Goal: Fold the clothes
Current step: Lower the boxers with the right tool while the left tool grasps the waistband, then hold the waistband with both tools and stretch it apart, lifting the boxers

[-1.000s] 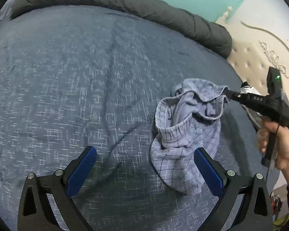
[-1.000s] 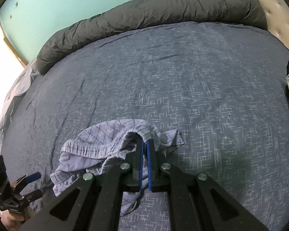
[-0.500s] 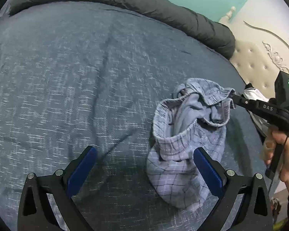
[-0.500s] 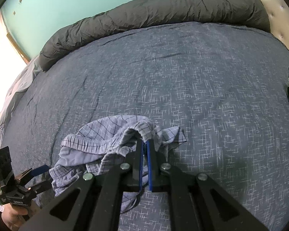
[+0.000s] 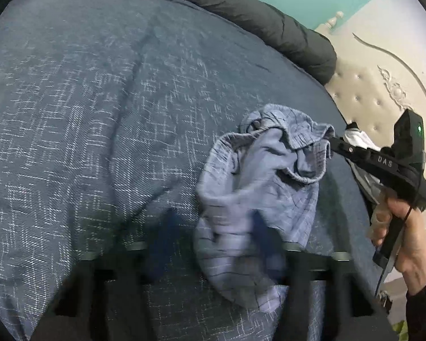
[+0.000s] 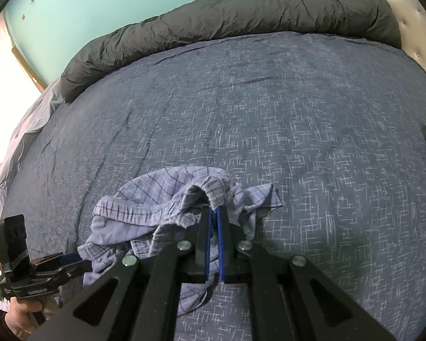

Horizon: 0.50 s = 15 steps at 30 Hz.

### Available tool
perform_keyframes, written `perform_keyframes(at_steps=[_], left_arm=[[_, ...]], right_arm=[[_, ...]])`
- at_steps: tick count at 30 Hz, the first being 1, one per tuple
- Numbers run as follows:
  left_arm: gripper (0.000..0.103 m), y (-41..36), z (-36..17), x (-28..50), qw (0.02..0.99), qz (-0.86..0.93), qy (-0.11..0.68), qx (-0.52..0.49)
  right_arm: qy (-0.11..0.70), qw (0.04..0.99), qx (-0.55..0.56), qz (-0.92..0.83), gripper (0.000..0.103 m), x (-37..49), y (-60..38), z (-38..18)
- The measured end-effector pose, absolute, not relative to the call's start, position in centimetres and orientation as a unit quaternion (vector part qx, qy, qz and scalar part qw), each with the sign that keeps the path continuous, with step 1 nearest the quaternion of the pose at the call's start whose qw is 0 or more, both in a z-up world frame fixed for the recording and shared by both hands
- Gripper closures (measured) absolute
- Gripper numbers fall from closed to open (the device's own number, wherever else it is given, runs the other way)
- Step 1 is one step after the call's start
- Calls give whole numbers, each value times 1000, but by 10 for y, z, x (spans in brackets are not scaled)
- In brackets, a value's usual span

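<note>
My right gripper (image 6: pixel 213 213) is clamped tight on the elastic waistband of the checked shorts (image 6: pixel 162 213), pinching a raised fold just ahead of its fingertips so the garment has an anchored edge to be pulled out from. The rest of the cloth slumps in a crumpled heap to that gripper's left and beneath it, lying on the blue bedspread (image 6: pixel 269 119). My left gripper (image 5: pixel 213 227) has just been closing, with the lower end of the shorts lying between its blurred blue pads; I cannot tell whether they press the fabric yet, though in the right wrist view its tip sits right at the cloth's edge. I judge this is the second grip needed to stretch the shorts flat. Both tools tilt steeply down toward the bed, each held in a hand (image 5: pixel 403 227) below. Beyond, a dark rolled duvet (image 6: pixel 227 22) lines the far side.
</note>
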<state>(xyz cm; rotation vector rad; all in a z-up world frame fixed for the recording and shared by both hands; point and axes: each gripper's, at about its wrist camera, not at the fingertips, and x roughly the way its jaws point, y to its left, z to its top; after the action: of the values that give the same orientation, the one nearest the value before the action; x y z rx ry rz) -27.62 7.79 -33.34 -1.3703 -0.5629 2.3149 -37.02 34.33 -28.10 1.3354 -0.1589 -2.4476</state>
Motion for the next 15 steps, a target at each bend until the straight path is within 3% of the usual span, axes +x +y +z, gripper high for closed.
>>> perform_keyframes(at_steps=[5, 7, 15], left_arm=[[89, 76, -330, -275, 214, 824, -208, -481], [93, 74, -325, -274, 216, 827, -207, -476], [94, 29, -271, -259, 208, 854, -206, -429]], right_arm=[[-55, 175, 472, -862, 99, -369, 343, -279], [-54, 175, 472, -863, 99, -368, 342, -277], [-36, 194, 446, -873, 99, -347, 336, -228]])
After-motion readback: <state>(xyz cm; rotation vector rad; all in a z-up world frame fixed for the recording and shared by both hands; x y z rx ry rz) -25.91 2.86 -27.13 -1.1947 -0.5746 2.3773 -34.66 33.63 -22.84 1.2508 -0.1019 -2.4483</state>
